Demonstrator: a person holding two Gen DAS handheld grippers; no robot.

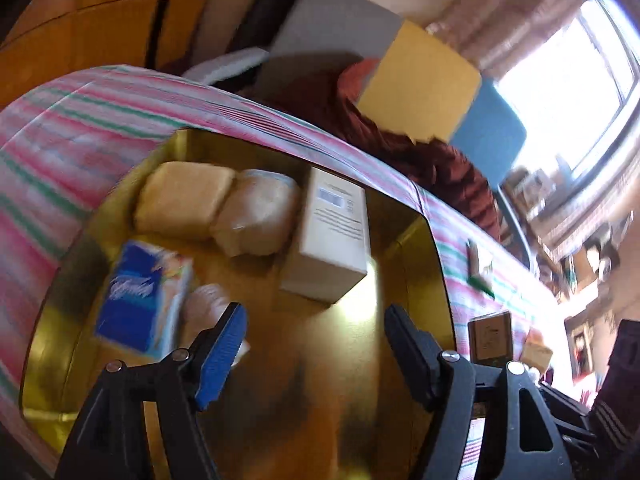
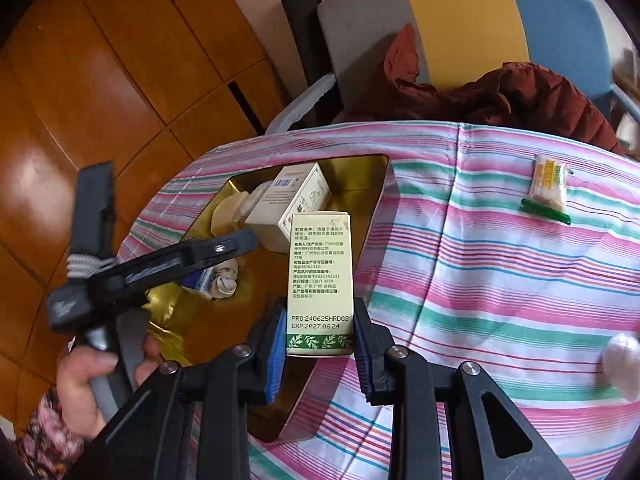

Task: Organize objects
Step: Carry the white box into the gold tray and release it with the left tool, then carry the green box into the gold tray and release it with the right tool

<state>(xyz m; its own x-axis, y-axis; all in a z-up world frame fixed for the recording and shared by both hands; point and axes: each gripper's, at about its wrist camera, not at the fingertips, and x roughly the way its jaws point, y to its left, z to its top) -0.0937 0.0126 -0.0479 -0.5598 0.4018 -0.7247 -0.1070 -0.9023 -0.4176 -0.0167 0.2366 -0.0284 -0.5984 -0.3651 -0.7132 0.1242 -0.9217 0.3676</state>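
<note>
A gold tray (image 1: 424, 248) lies on the striped tablecloth; it also shows in the right wrist view (image 2: 372, 172). In it lie a white box (image 1: 332, 240), two pale packets (image 1: 188, 204), a blue tissue pack (image 1: 140, 300) and a small white wad (image 1: 204, 304). My left gripper (image 1: 316, 340) is open and empty just above the tray floor. My right gripper (image 2: 320, 344) is shut on a tall cream box with green leaf trim (image 2: 320, 280), held over the tray's right edge. The left gripper (image 2: 160, 264) also shows there, over the tray.
A snack packet with a green end (image 2: 550, 188) and a white wrapped item (image 2: 624, 364) lie on the cloth (image 2: 500, 280) at right. A chair (image 2: 460, 24) with a brown jacket (image 2: 500, 96) stands behind the table. Wooden floor (image 2: 100, 100) lies to the left.
</note>
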